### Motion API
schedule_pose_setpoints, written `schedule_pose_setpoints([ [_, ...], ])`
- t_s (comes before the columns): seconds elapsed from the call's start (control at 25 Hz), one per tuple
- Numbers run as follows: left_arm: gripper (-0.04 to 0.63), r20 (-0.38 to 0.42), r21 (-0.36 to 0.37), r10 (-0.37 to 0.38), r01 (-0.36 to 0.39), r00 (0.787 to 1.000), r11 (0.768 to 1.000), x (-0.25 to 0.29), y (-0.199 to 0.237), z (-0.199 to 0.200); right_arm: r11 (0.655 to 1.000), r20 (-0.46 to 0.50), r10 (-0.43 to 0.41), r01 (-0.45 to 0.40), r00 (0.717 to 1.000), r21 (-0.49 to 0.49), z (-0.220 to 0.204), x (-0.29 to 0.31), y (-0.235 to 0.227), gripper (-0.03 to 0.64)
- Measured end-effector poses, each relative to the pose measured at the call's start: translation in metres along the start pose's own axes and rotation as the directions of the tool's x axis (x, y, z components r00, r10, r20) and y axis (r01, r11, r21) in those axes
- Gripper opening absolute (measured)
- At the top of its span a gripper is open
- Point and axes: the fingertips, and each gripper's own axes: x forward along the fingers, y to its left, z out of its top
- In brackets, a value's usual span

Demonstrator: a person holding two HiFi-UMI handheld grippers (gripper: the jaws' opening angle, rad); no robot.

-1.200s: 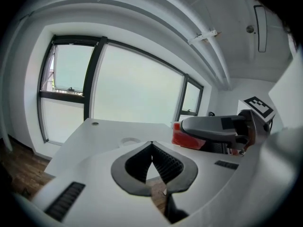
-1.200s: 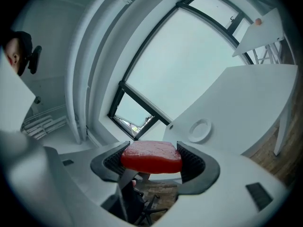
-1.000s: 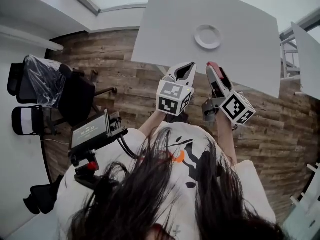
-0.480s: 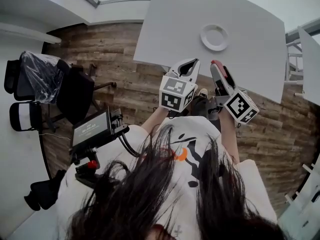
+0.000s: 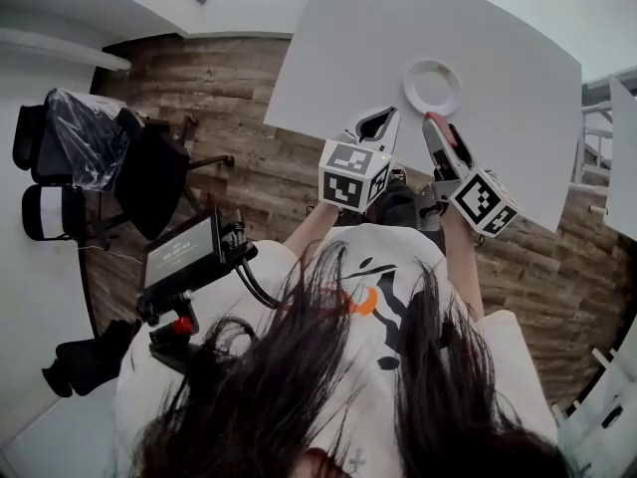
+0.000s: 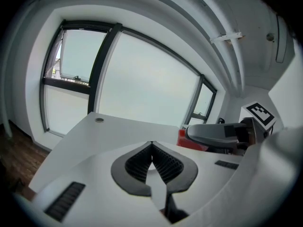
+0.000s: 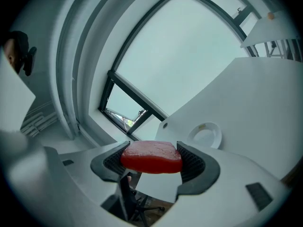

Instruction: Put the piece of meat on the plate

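Red and slab-shaped, the piece of meat (image 7: 151, 157) is clamped between the ribbed pads of the right tongs (image 5: 435, 125), which hold it up at the near edge of the white worktop (image 5: 498, 38). It is short of the white plate (image 5: 409, 82), which lies further in on that worktop. The left tongs (image 6: 152, 148) hover just beside the right ones, jaws pressed together tip to tip and pointing the same way.
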Motion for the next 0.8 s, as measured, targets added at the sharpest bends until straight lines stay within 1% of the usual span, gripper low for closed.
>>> schedule_pose_setpoints([
  [0.16,0.006,-0.011,-0.014,0.026,-0.026,1.0,1.0,0.028,0.005,0.005,1.0,-0.049,0.0,-0.001,0.999,-0.014,0.011,0.022,-0.023,0.318],
  [0.28,0.006,-0.008,-0.019,0.039,-0.04,0.999,0.999,0.029,0.011,0.006,0.999,-0.081,-0.005,0.001,0.997,-0.047,0.008,0.033,-0.028,0.318],
  [0.4,0.006,-0.002,-0.041,0.047,-0.047,0.999,0.998,0.031,0.016,0.005,0.996,-0.122,-0.016,0.005,0.992,-0.089,0.002,0.044,-0.034,0.318],
  [0.6,0.006,-0.046,-0.052,0.076,-0.079,0.996,0.996,0.033,0.028,-0.009,0.991,-0.199,-0.045,0.02,0.979,-0.13,-0.016,0.064,-0.051,0.318],
  [0.8,0.006,-0.079,-0.058,0.096,-0.1,0.992,0.993,0.037,0.033,-0.019,0.983,-0.242,-0.095,0.053,0.966,-0.177,-0.022,0.086,-0.078,0.318],
])
